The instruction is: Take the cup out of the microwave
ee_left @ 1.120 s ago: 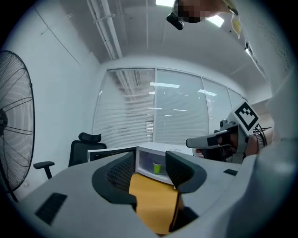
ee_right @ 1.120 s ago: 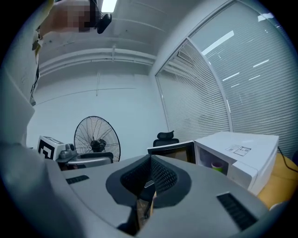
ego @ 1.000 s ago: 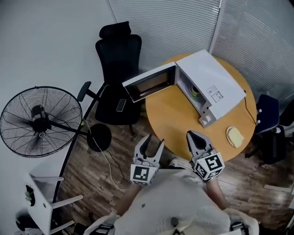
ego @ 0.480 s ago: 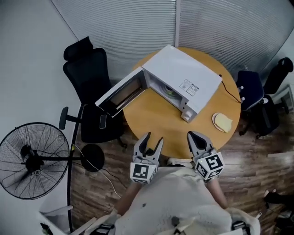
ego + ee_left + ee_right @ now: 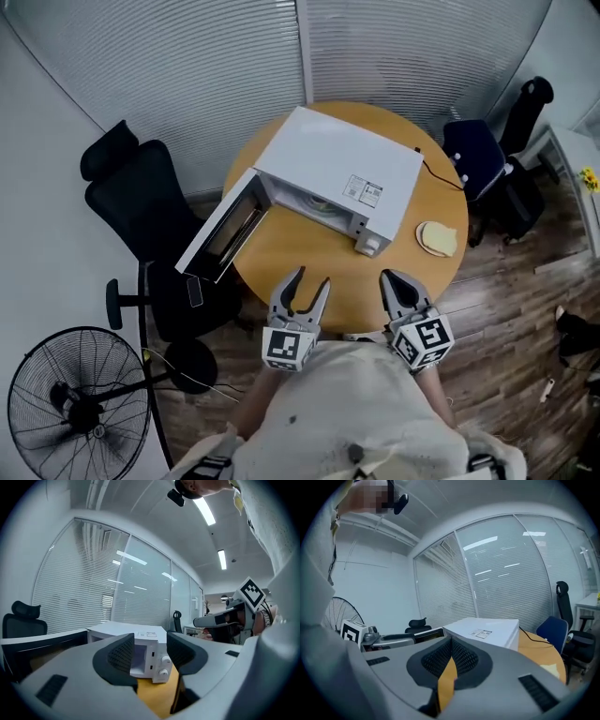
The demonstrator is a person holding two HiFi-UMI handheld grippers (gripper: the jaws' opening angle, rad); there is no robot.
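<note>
One illegible label (image 5: 364,191) atop white microwave (image 5: 319,157)

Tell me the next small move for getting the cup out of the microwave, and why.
Probably bring the left gripper forward over the table toward the open front of the microwave. The door already hangs open, both grippers sit back at the table's near edge, and the left one's jaws stand apart while the right gripper is shut.
</note>
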